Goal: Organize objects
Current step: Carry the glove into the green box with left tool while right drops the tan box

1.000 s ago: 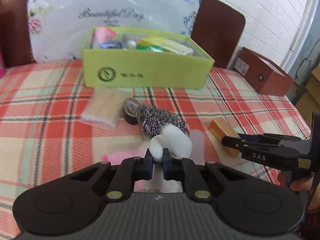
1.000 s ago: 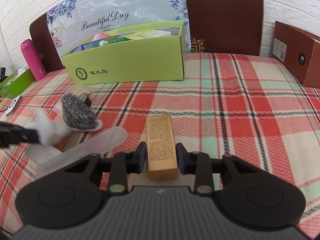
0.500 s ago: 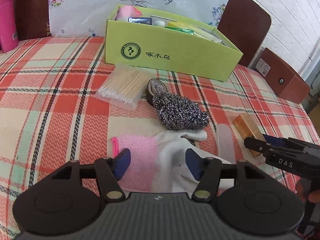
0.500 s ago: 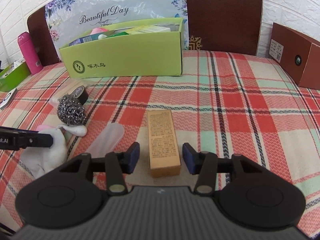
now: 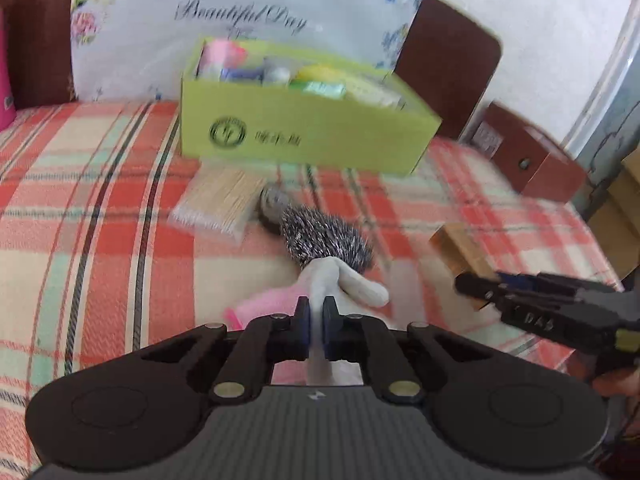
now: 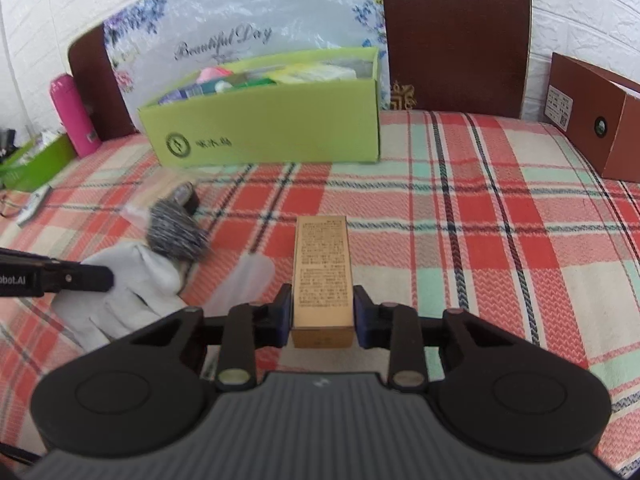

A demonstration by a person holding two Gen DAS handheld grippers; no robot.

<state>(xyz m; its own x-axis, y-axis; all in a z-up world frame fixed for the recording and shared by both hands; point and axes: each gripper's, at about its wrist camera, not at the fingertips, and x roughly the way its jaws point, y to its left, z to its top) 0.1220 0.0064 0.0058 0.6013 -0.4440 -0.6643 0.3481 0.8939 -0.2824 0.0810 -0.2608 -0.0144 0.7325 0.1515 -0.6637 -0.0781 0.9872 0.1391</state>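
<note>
My left gripper (image 5: 316,312) is shut on a white glove (image 5: 348,280) with a pink cuff (image 5: 276,304), lifting part of it off the plaid tablecloth; the glove also shows in the right wrist view (image 6: 132,280). My right gripper (image 6: 322,312) is shut on a tan cardboard box (image 6: 322,268), which also shows in the left wrist view (image 5: 460,248). A steel wool scrubber (image 5: 324,240) lies just past the glove. A green open box (image 5: 304,136) full of items stands at the back.
A packet of cotton swabs (image 5: 220,200) and a dark tape roll (image 5: 270,206) lie before the green box. A brown box (image 6: 592,120) stands far right, a pink bottle (image 6: 74,116) far left. Chairs and a flowered bag stand behind.
Both grippers were open half a second ago. Now the left one has shut on the glove and lifted it, and the right one has shut on the tan box.
</note>
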